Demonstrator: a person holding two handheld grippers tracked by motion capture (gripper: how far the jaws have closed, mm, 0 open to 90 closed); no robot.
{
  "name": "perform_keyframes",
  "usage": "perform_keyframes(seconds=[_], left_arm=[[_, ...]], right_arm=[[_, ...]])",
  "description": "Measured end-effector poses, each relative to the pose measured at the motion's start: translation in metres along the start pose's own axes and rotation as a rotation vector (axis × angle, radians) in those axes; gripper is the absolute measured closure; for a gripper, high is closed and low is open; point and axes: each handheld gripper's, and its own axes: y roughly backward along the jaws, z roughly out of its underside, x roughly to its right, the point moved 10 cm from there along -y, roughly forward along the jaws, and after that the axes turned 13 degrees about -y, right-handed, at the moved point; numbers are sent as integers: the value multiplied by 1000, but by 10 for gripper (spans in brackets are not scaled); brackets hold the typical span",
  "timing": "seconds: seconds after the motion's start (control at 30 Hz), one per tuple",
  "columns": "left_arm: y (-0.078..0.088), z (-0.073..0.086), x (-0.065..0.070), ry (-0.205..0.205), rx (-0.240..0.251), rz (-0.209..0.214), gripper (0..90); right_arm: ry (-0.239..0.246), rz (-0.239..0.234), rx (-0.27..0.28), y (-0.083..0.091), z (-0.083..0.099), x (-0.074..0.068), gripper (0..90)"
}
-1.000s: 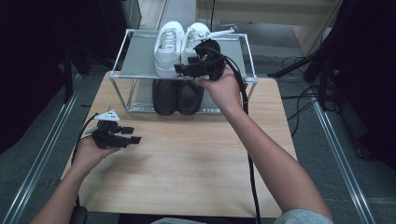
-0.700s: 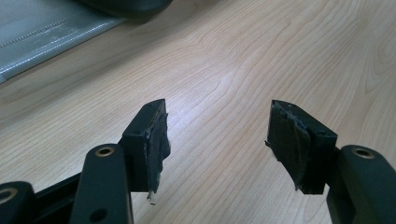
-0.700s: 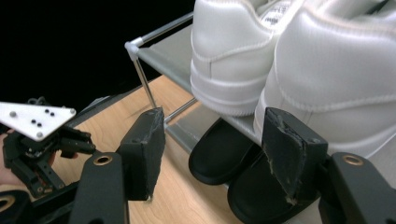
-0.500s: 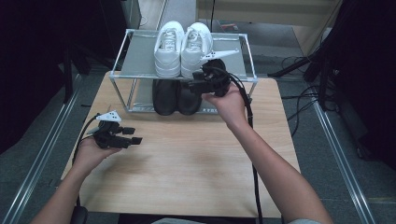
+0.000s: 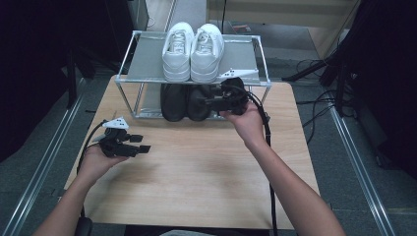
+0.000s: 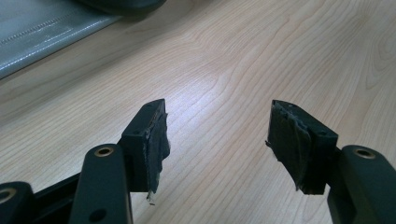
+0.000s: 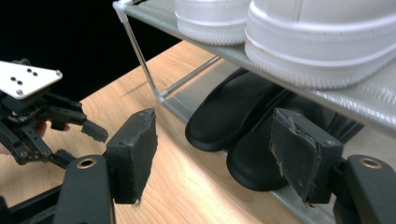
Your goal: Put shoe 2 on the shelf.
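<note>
From the high view, a pale wood-grain desk (image 5: 196, 182) carries a two-tier rack of thin silver metal rods with grey fabric shelves (image 5: 142, 64) at its far edge. A pair of white leather sneakers (image 5: 193, 51) sits on the top shelf; a pair of smooth black shoes (image 5: 186, 102) sits on the lower one. The right gripper (image 5: 199, 103) is held just in front of the black shoes. The left gripper (image 5: 140, 144) hovers over the desk's near-left part, jaws spread.

In the left gripper view, its own left gripper (image 6: 217, 135) shows worn, frayed black pads, set wide apart above bare grained wood.

In the right gripper view, the right gripper (image 7: 212, 149) has its blocky rubber-faced jaws spread, empty, facing the rounded black shoe toes (image 7: 243, 126) beneath the ribbed white soles (image 7: 317, 37).
</note>
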Motion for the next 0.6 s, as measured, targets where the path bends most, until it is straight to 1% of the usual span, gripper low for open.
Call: perform_keyframes(seconds=[0.1,0.17,0.2,0.27,0.3,0.37,0.43,0.6], left_arm=[[0,-1,0,0,9,-7,382],[0,-1,0,-2,3,-4,381],[-1,0,0,-2,1,-4,381],[-1,0,1,-6,0,-3,381],[-1,0,1,-7,0,-2,381],[-2,0,1,-7,1,-4,381],[-2,-1,1,-6,0,-3,382],[-2,-1,2,-4,-1,-1,381]], right_arm=[[17,18,-12,0,9,3,320],[27,23,-14,0,14,5,319],[25,23,-16,0,17,5,318],[30,23,-23,0,24,6,294],[35,15,-32,0,28,6,280],[38,-15,-31,1,34,5,274],[43,-21,-38,1,41,7,275],[27,-19,-56,2,57,14,275]])
